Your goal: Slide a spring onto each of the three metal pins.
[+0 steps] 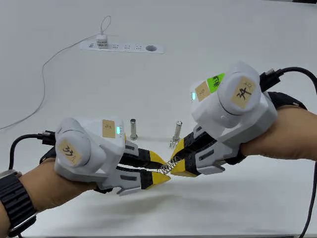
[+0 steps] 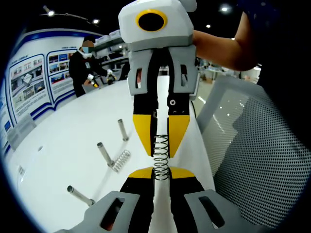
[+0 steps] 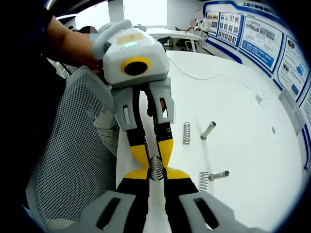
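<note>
A: Spring [image 2: 161, 156] direction?

B: Its long axis runs straight from one claw to the other. In the head view that is low-left to up-right, roughly level above the table [image 1: 208, 74] and nearer the person than the pins [image 2: 103, 153].

A: Who holds it?

B: Both. The left gripper [image 1: 162, 171] is pinched narrow on one end and the right gripper [image 1: 176, 161] on the other, tips facing tips, in line with the coil.

A: Counts?

B: Three springs in all: the held one plus two loose springs [image 3: 186, 133] lying flat on the table, each just beside a pin. Three pins, counted in the left gripper view; the two in the head view stand upright, apart from each other.

A: And the look of it?

B: Slim coil of thin silvery wire with open turns you can see between. It is narrower than the yellow fingertips [image 2: 178, 127] that grip it. The pins are plain grey metal rods, none with a coil on it.
</note>
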